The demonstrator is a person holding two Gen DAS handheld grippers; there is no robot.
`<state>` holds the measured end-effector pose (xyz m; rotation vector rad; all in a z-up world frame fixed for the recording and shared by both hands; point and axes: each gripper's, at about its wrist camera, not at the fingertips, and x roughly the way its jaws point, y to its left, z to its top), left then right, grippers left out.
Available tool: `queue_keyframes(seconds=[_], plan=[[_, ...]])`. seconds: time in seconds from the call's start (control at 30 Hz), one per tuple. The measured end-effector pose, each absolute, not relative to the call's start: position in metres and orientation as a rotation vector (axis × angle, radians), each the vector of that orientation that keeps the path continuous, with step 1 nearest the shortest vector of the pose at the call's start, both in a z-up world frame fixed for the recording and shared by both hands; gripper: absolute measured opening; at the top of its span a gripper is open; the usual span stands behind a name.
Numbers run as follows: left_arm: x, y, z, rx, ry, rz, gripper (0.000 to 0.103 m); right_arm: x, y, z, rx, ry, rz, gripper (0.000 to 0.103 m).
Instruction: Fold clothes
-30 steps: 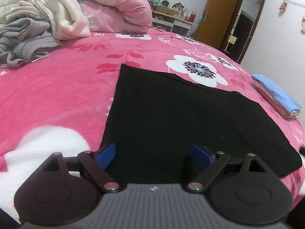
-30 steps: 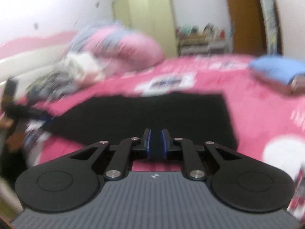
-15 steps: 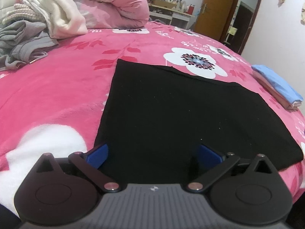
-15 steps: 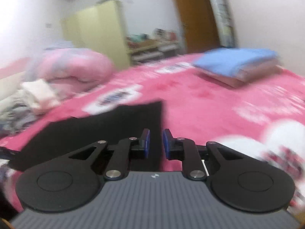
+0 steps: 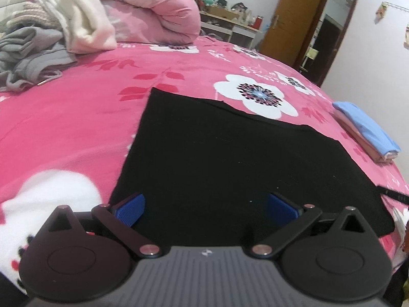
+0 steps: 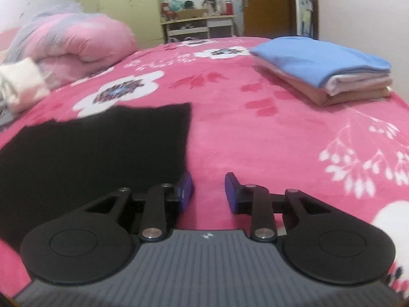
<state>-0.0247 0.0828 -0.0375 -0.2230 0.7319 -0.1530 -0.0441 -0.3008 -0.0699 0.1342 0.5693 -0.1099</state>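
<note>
A: The black garment point(image 5: 230, 158) is lying flat near the bed's point(image 5: 64, 128) front edge; the left gripper point(image 5: 205, 206) is hovering, fingers released.

B: The right gripper point(image 6: 208, 192) is opening, empty, at its corner; it should be pinching both layers.

light: even, soft indoor, faint shadows | glare: none | blur: right wrist view smeared at left edge | distortion: fisheye bending, dark corners | left wrist view: sharp
</note>
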Motion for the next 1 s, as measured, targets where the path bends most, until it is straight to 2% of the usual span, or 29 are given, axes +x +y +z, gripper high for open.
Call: queue_keyframes(seconds=[0.17,0.33,0.43,0.6,0.8,0.93,1.0], plan=[[-0.011,0.072,-0.041,-0.167,0.756,-0.141,0.103,-0.011,-0.266,-0.046,0.041,0.511,0.093,0.027],[-0.009,0.063,-0.047,-0.079,0.767,-0.116,0.103,0.05,-0.234,-0.062,-0.058,0.642,0.337,0.026],[-0.013,0.065,-0.051,-0.075,0.761,-0.128,0.103,0.077,-0.277,-0.067,0.014,0.666,0.272,0.03],[-0.013,0.07,-0.054,-0.077,0.759,-0.14,0.103,0.104,-0.34,-0.066,0.152,0.692,0.001,0.03],[-0.011,0.073,-0.055,-0.072,0.773,-0.143,0.103,0.08,-0.238,-0.03,0.056,0.638,0.391,0.028],[-0.013,0.074,-0.056,-0.059,0.771,-0.153,0.103,0.113,-0.169,-0.054,-0.031,0.773,0.558,0.028],[-0.013,0.074,-0.056,-0.059,0.769,-0.159,0.103,0.138,-0.166,-0.062,-0.029,0.774,0.522,0.026]])
